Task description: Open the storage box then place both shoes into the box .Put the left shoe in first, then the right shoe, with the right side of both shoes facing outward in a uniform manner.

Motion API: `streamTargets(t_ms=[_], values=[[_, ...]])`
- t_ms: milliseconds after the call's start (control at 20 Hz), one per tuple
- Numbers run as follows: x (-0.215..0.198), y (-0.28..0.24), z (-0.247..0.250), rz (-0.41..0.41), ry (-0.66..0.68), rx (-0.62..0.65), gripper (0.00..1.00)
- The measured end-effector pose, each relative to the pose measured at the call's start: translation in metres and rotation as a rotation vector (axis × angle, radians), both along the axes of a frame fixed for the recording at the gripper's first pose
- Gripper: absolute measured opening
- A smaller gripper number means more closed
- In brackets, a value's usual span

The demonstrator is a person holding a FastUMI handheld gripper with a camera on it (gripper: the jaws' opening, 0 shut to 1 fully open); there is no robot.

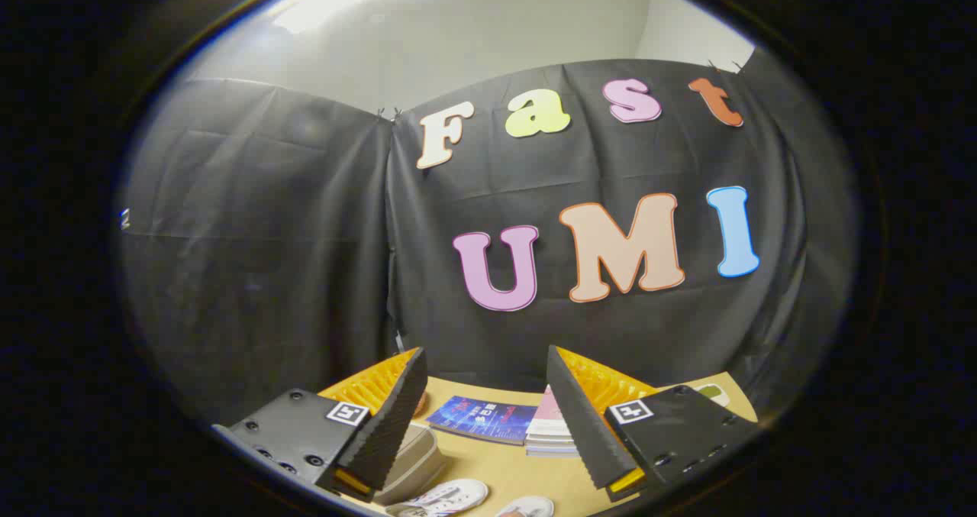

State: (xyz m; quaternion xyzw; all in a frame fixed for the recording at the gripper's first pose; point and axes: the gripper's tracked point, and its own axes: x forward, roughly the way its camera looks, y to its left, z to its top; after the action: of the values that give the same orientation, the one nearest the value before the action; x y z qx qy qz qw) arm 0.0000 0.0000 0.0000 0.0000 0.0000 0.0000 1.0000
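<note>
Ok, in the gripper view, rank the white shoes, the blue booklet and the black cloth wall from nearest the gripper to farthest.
Gripper open, empty.
1. White shoes, on the table between the fingers.
2. Blue booklet, farther along the table.
3. Black cloth wall, beyond the table.

The gripper point(488, 372) is raised above the table point(527, 475) with its two fingers spread wide apart and nothing between them. Beyond the fingers, at 12 o'clock, a dark blue booklet point(482, 419) lies just beside a stack of books point(551, 431). Near the fingers, a grey storage box point(416, 463) sits at about 7 o'clock, while two white shoes point(452, 495) point(528, 508) lie close together at 6 o'clock.
</note>
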Motion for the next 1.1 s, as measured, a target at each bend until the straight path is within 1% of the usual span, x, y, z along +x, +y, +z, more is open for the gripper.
streamTargets(t_ms=[450,800,950,1100], values=[[-0.01,0.026,-0.016,0.076,0.037,-0.012,0.98],[-0.011,0.032,-0.026,0.11,0.062,-0.026,0.98],[-0.008,0.038,-0.041,0.133,0.106,0.017,0.97],[-0.005,0.046,-0.073,0.156,0.217,0.107,0.97]])
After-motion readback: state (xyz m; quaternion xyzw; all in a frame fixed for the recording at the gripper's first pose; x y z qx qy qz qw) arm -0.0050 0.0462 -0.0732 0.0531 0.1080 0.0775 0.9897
